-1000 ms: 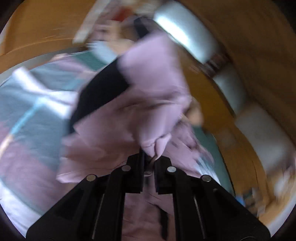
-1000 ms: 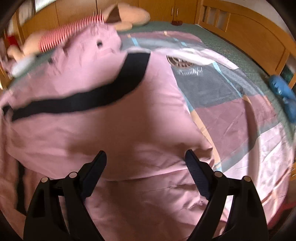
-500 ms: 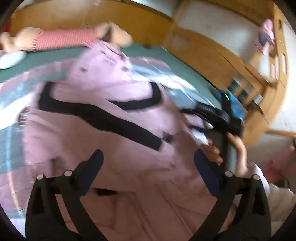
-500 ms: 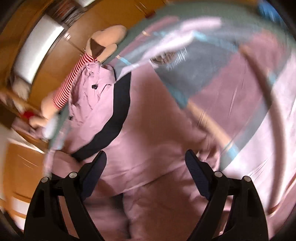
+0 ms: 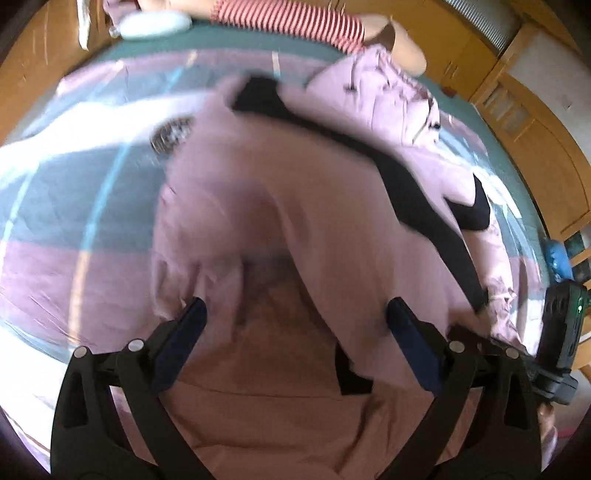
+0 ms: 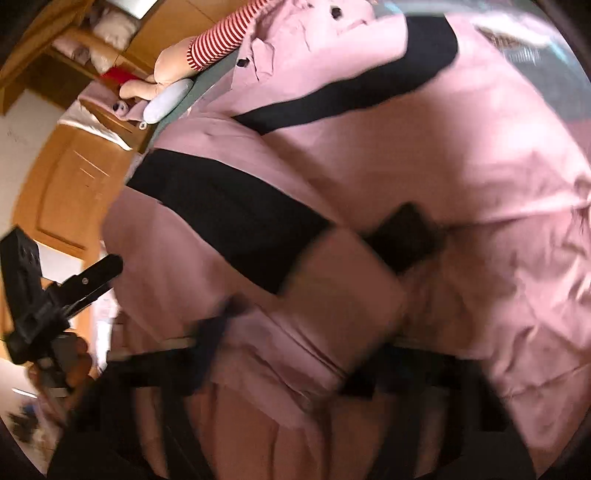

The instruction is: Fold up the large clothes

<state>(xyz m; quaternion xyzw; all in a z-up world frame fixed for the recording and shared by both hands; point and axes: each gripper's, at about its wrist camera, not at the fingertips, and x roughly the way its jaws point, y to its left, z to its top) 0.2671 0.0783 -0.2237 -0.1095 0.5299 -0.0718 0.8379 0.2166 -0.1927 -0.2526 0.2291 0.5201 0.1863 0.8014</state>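
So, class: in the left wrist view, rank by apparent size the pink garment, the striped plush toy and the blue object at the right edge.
1. pink garment
2. striped plush toy, partly cropped
3. blue object

Farther things look smaller here.

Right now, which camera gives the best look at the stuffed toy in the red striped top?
The right wrist view: the stuffed toy shows its striped sleeve and a limb beside the pink garment. The left wrist view catches only a striped strip at the top edge.
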